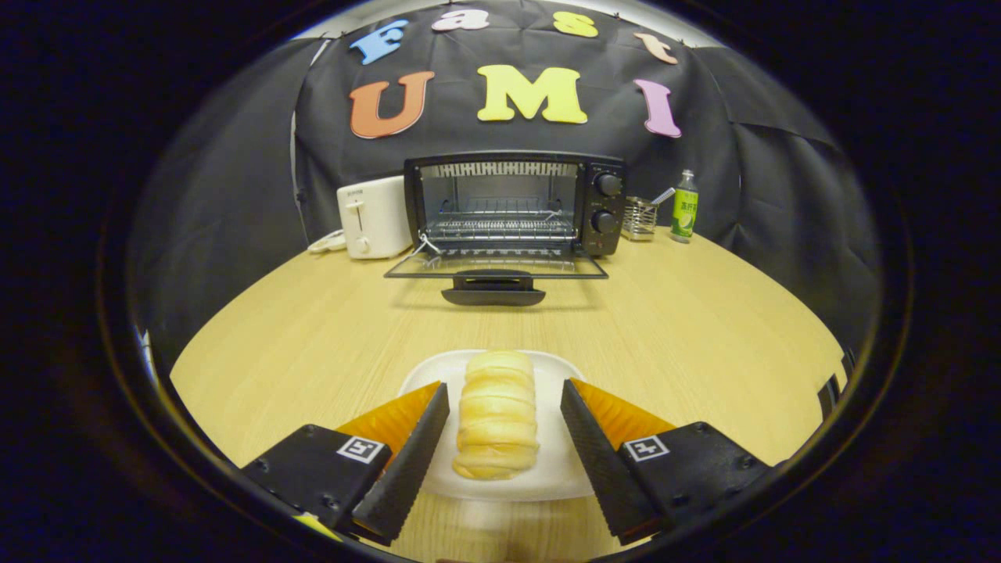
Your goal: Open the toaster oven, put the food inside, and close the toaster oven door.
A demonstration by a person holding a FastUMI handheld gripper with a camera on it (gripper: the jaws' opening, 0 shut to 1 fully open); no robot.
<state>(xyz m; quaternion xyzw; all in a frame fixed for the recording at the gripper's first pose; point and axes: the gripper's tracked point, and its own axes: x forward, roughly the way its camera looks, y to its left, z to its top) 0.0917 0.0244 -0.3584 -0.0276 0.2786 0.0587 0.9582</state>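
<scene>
A long ridged bread roll (pixel 497 413) lies on a white plate (pixel 559 473) near the table's front edge. My gripper (pixel 504 391) is open, one finger on each side of the roll, with a gap between each pad and the bread. Across the table stands the black toaster oven (pixel 516 202). Its glass door (pixel 496 266) hangs fully down, flat over the tabletop, with the handle (pixel 493 289) toward me. A wire rack (pixel 500 227) shows inside the cavity, with nothing on it. Two knobs sit on the oven's right panel.
A white pop-up toaster (pixel 374 216) stands just left of the oven. Right of the oven are a wire basket (pixel 640 218) and a green bottle (pixel 684 206). Bare wooden tabletop (pixel 328 328) stretches between the plate and the oven door.
</scene>
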